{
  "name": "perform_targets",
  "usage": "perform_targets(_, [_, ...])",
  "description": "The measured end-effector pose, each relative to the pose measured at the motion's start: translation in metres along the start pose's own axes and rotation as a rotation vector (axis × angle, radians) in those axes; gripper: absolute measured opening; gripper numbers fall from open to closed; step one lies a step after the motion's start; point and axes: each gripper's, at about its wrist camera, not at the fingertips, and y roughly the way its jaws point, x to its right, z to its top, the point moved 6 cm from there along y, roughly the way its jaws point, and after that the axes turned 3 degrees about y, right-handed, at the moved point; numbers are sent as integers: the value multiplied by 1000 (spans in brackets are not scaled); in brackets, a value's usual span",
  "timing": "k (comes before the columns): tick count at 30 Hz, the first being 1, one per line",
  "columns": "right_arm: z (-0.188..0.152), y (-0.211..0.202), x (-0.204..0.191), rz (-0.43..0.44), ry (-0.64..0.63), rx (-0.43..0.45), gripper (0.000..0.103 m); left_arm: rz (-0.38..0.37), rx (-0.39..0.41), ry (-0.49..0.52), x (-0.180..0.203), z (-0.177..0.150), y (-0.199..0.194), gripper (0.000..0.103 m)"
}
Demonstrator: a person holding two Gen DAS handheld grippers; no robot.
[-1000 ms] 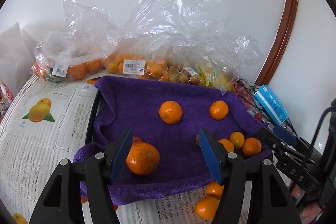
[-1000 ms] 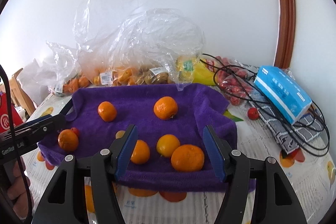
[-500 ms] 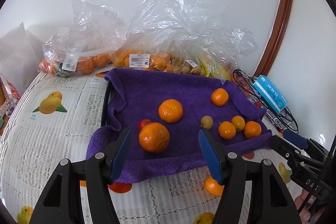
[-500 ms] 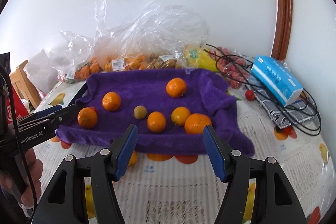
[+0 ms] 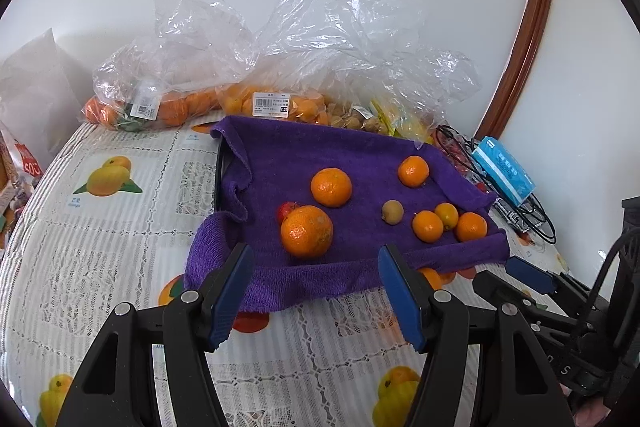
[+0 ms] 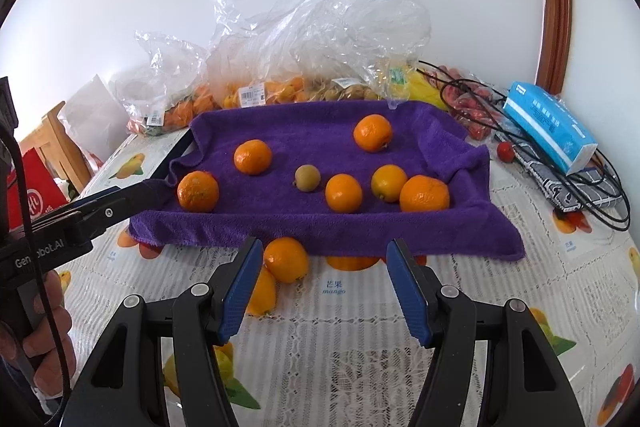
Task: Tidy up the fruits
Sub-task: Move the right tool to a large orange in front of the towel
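One loose orange (image 6: 286, 259), right-wrist view only

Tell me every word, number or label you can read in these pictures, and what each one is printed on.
"mango", under two Chinese characters: on the tablecloth.
"Gen...obot.AI", middle covered by a cable: on the left gripper body.
"7.28", roughly: on the price sticker of the clear bag of oranges; the rest is too small.
Blue tissue pack: print too blurred.
Red bag: one white character, not legible.
Other bag labels: too small.
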Motion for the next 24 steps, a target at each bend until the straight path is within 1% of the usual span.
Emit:
perform_targets(4, [-2, 2, -3, -1, 0, -7, 64, -3, -10, -6, -4, -3, -2, 63])
perform_targets(10, [-6, 6, -8, -3, -10, -16, 64, 16, -14, -34, -17, -6, -5, 63])
perform_targets(13, [-8, 11, -9, -14, -17, -27, 64, 34, -31, -60, -26, -7, -3, 63])
perform_targets(17, [-10, 16, -11, -8, -16, -37, 64, 37, -64, -98, -34, -9, 4, 63])
perform_targets(23, [-13, 27, -13, 1, -26, -54, 64, 48, -71, -107, -38, -10, 6, 63])
perform_targets(24, [-13, 29, -13, -3, -28, -57, 62, 49, -73, -106, -37, -10, 7, 63])
